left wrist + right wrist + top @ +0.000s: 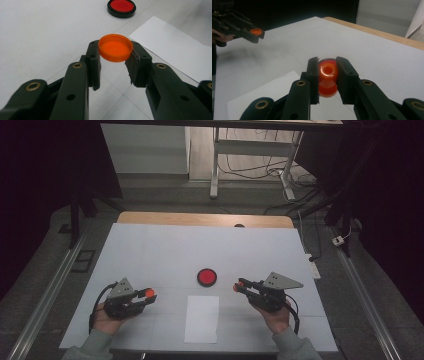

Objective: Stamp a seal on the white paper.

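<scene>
My left gripper [115, 53] is shut on an orange cap [115, 47], held flat with its hollow side up, just above the white table. In the high view that left gripper [146, 295] sits at the front left, pointing right. My right gripper [327, 75] is shut on a translucent orange bottle-like piece [328, 78] with a round hole facing the camera. The right gripper [239, 286] is at the front right in the high view, pointing left. A red disc in a black rim [206, 277] lies on the table between the two grippers, slightly farther back.
A white sheet of paper [202, 318] lies near the front edge, between the hands. The white table cover [165, 250] ends on a wooden edge [200, 218] at the back. Desk legs and cables stand on the floor beyond.
</scene>
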Demonstrator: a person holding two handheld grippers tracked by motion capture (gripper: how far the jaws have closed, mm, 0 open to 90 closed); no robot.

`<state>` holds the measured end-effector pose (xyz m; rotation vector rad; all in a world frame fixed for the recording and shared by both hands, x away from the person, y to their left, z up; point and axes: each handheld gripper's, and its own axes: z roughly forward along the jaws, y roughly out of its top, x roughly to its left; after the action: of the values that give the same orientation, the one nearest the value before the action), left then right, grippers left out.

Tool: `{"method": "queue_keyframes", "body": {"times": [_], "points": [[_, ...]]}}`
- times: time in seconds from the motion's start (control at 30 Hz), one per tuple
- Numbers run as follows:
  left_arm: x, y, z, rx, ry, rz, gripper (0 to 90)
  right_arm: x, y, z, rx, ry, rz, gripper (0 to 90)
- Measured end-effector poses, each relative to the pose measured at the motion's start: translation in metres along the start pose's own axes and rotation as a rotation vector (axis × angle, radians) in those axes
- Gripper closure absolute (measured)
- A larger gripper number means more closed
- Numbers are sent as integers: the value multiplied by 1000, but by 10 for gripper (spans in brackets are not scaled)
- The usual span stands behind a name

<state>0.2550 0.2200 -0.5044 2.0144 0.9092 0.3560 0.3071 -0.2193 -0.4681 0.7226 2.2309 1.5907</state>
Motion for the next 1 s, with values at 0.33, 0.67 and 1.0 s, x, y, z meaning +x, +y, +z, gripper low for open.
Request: {"method": "queue_keyframes", "body": {"times": [0.33,0.67,1.0], "points": [[-9,15,7,-4,-19,46,645,0,2,0,-6,-3,-5,724],[-18,24,13,-7,-37,75,645,0,4,0,-12,0,-4,724],[-24,43,26,-1,-66,121,645,0,5,-1,-18,-8,-2,724]]}}
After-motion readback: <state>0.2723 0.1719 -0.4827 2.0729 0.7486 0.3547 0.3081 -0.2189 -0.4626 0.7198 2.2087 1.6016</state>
